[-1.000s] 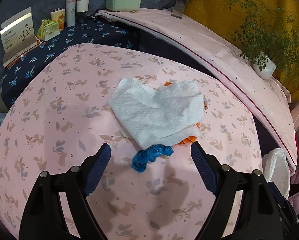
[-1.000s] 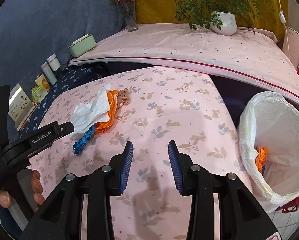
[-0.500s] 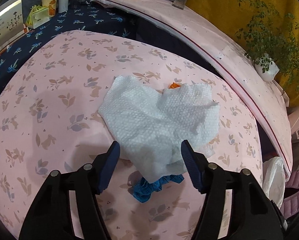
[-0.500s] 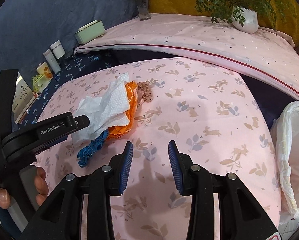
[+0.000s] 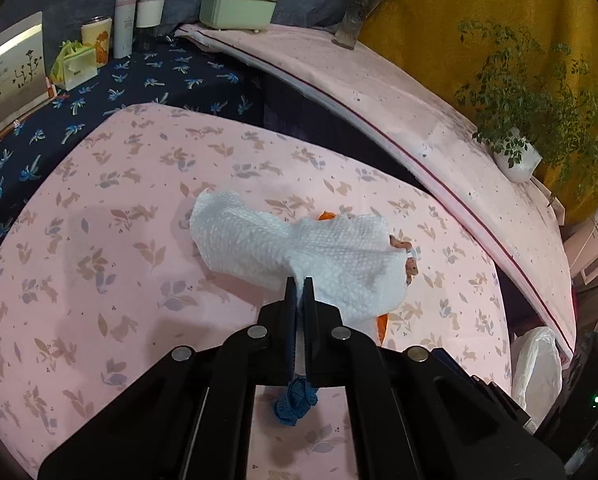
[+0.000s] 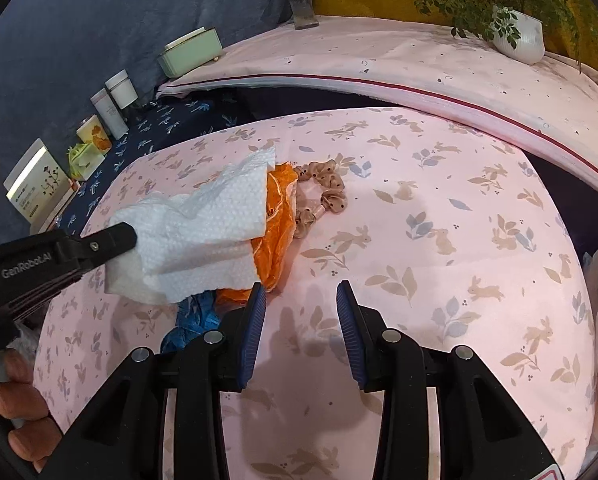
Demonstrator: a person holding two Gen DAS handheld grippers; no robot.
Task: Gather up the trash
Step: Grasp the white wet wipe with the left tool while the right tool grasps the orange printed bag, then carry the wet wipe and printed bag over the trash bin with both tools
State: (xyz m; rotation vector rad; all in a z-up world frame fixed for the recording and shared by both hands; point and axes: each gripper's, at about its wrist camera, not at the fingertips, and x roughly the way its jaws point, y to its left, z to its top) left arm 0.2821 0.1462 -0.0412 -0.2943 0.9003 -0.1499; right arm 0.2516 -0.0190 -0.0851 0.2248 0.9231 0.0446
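Left gripper fingers pinched on white paper towel — blue scrap beneath, on pink cloth

This is a home, a lived-in room dressed in soft furnishings. The worktop wears a pink cloth printed with rabbits and leaves, and around it stand a potted plant, a vase of flowers, a pale green tissue box and toiletry bottles.

White lettering "GenRobot.AI" runs along the black plastic left gripper; the print on the white card is unreadable.
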